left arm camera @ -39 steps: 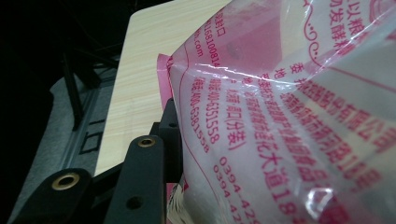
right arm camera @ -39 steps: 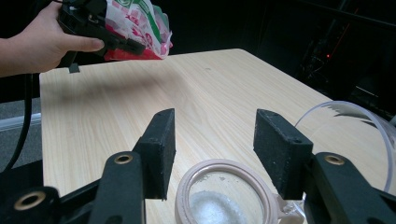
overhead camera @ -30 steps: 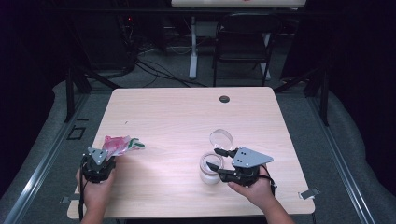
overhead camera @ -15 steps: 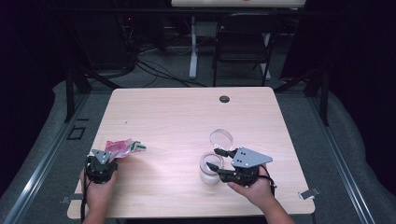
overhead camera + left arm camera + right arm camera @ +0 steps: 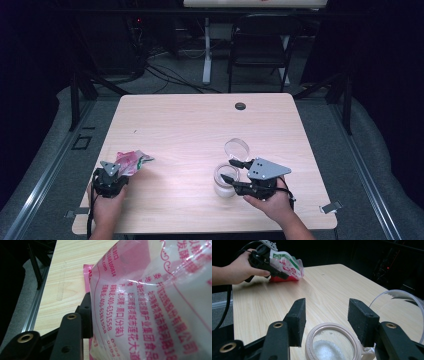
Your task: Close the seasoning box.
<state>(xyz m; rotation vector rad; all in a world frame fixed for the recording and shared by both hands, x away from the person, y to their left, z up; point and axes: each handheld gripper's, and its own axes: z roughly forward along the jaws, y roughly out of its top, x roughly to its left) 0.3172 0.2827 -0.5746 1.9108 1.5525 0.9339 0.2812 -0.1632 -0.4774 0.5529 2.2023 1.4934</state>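
A pink and white printed plastic bag [image 5: 132, 160] lies at the table's near left, between the jaws of my left gripper [image 5: 121, 172]. In the left gripper view the bag [image 5: 155, 302] is very close and lies against the one pad [image 5: 86, 312] in sight; the other jaw is hidden behind it. Those jaws have just been opening. At the near right, my right gripper [image 5: 231, 170] stands open, with its jaws either side of the mouth of a clear jar [image 5: 332, 345] with white grains in it. A clear round lid [image 5: 236, 147] lies just beyond the jar [image 5: 224, 186].
A small black grommet [image 5: 240, 106] sits near the wooden table's [image 5: 200, 130] far edge. Beyond the table stand a black chair [image 5: 260, 45] and floor cables. A metal clip [image 5: 330, 206] lies at the near right corner.
My left hand has drawn back a little toward the near edge, and the bag has shifted with it. The right gripper and the jar have not moved.
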